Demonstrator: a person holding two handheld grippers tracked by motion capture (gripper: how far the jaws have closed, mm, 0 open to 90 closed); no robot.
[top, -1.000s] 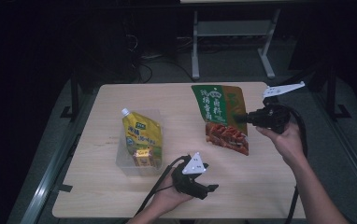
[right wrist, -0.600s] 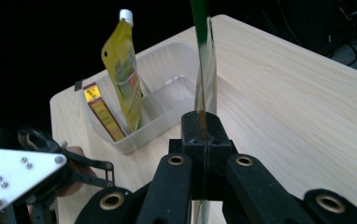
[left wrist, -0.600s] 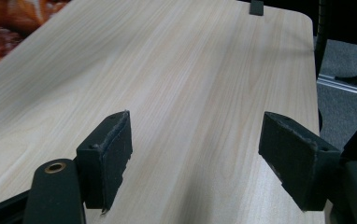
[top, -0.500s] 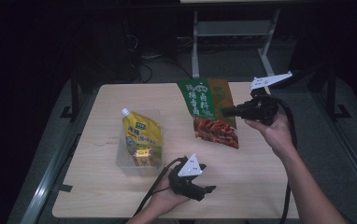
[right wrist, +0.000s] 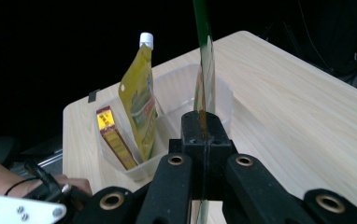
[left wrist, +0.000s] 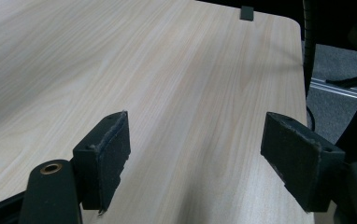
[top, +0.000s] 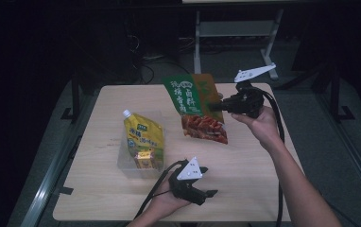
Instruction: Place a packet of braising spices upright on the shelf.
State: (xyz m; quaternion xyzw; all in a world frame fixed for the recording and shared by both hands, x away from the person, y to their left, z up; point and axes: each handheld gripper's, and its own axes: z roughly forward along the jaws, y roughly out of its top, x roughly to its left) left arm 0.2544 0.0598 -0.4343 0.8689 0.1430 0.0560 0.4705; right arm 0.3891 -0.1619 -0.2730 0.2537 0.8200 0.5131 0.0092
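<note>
- Green-and-red pouch (top: 195,105) is being held above the table (top: 263,165), clamped edge-on by the right gripper (top: 218,107), just right of the clear bin (top: 126,165).
- Placing it into the bin is judged as the step in hand; the pouch is needing to be carried over and lowered beside the yellow pouch (top: 143,135).
- The yellow pouch and small box (right wrist: 113,137) are taking up room there.
- Left gripper (left wrist: 195,154) is being rested near the table's front edge, jaws apart, nothing between.

The right gripper (top: 215,106) has lifted the green pouch (top: 193,106) off the table (top: 263,179).
</note>
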